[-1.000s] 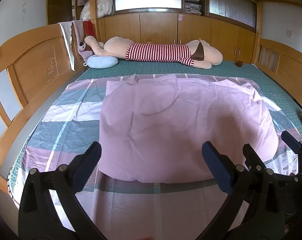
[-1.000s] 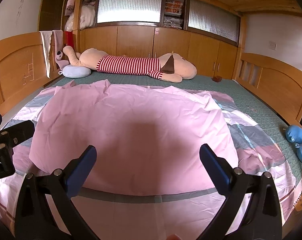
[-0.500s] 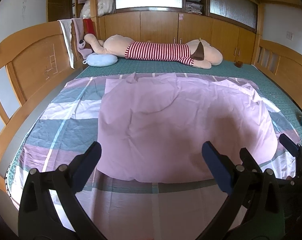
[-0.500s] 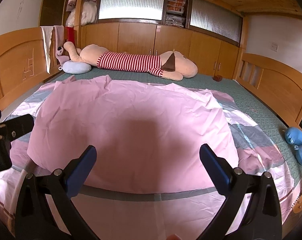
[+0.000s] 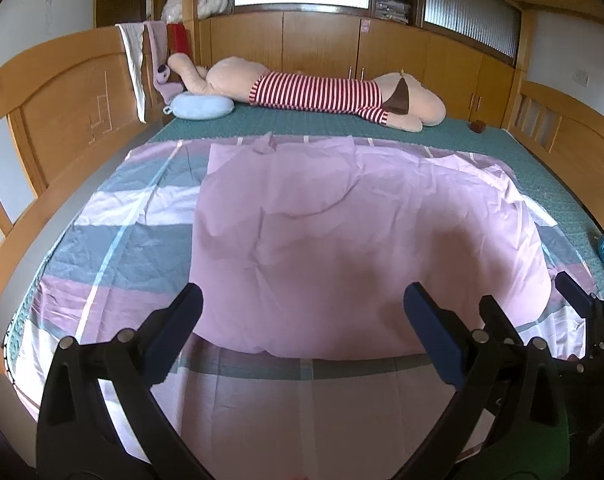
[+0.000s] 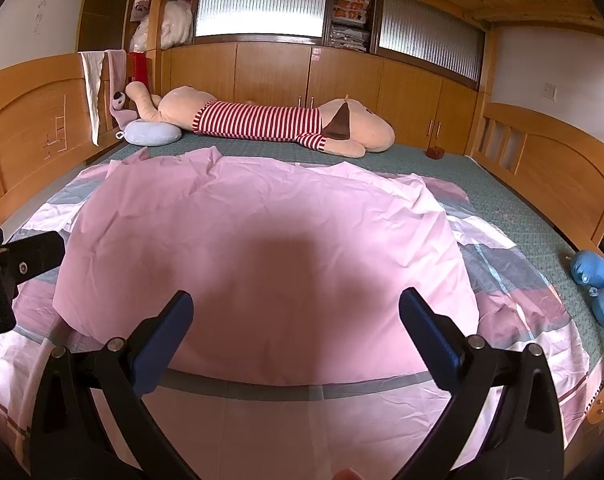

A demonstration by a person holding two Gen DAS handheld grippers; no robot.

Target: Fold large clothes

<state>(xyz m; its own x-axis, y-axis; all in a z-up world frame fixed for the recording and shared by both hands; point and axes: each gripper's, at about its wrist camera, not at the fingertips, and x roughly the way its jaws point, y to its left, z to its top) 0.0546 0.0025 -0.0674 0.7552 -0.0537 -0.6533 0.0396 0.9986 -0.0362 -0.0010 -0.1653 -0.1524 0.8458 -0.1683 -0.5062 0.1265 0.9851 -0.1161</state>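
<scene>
Both tongs, the left tongs [image 5: 302,312] and the right tongs [image 6: 296,310], are being held wide apart and empty above the near edge of the pink sheet [image 5: 357,240], which is being left spread flat on the bed [image 5: 461,140] ahead.

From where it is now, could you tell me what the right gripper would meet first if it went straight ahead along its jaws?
Most likely the pink cloth spread on the bed. The right gripper is open, holds nothing and points over the cloth's near edge; nothing else lies in that line. How high it hangs above the cloth is unclear.
</scene>
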